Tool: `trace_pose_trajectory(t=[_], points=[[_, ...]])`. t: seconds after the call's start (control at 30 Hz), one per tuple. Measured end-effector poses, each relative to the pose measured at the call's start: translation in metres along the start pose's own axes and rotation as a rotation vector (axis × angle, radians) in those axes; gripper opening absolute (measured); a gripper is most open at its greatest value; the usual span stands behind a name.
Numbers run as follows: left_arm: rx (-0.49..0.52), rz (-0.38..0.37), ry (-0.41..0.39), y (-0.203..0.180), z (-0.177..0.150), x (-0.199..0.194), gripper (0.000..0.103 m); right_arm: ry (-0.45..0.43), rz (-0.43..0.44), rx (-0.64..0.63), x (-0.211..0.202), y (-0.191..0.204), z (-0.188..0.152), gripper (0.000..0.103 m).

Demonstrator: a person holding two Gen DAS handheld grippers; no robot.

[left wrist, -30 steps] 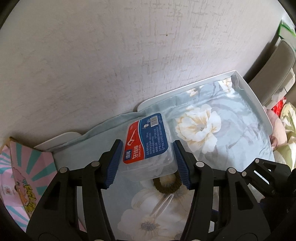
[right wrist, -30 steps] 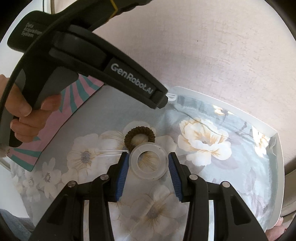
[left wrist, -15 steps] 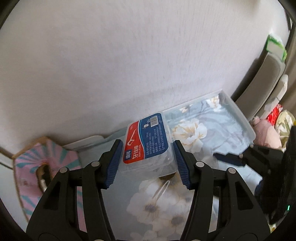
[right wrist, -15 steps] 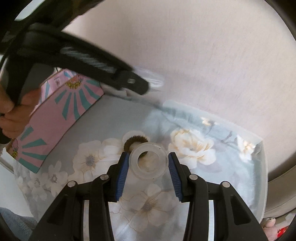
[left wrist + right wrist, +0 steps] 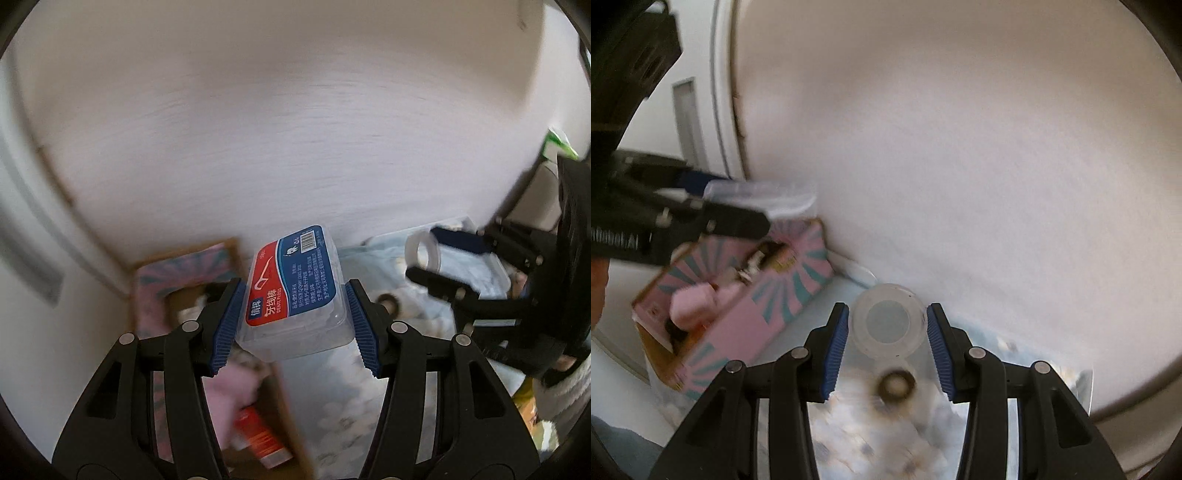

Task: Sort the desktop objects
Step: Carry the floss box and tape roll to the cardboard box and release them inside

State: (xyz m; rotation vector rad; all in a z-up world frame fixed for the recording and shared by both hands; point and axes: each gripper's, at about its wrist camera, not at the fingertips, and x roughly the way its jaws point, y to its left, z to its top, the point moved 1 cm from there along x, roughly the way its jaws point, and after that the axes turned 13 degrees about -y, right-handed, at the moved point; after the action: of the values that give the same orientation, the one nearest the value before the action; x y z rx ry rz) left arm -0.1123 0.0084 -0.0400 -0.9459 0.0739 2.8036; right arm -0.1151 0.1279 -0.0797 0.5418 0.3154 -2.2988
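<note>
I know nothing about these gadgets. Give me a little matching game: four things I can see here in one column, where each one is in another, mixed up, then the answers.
Things:
1. floss box
2. clear ring
3. brown hair tie
4. pink plush

Places:
A. lying on the floral cloth
B. inside the pink carton
C. clamped in the left tool
D. clamped in the right tool

Pairs: 1-C, 2-D, 3-A, 4-B
</note>
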Motion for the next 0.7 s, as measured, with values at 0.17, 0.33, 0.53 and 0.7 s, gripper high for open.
trace_pose_trajectory(t=[0.17, 0.33, 0.53, 0.7], points=[[-0.052, 0.093, 0.019, 0.047, -0.03, -0.02, 0.052, -0.026, 0.119, -0.021, 0.036, 0.028, 0.042, 0.04], [-0.157, 0.124, 0.055, 0.079, -0.067, -0.027, 0.052, 0.018, 0.266, -0.022, 0.096, 0.093, 0.051, 0.04], [-0.208, 0.175, 0.095, 0.088, -0.108, -0.023, 0.052, 0.129, 0.378, 0.031, 0.144, 0.128, 0.043, 0.04], [-0.222, 0.152, 0.115, 0.086, -0.122, -0.014, 0.052, 0.183, 0.39, -0.011, 0.175, 0.158, 0.041, 0.04]])
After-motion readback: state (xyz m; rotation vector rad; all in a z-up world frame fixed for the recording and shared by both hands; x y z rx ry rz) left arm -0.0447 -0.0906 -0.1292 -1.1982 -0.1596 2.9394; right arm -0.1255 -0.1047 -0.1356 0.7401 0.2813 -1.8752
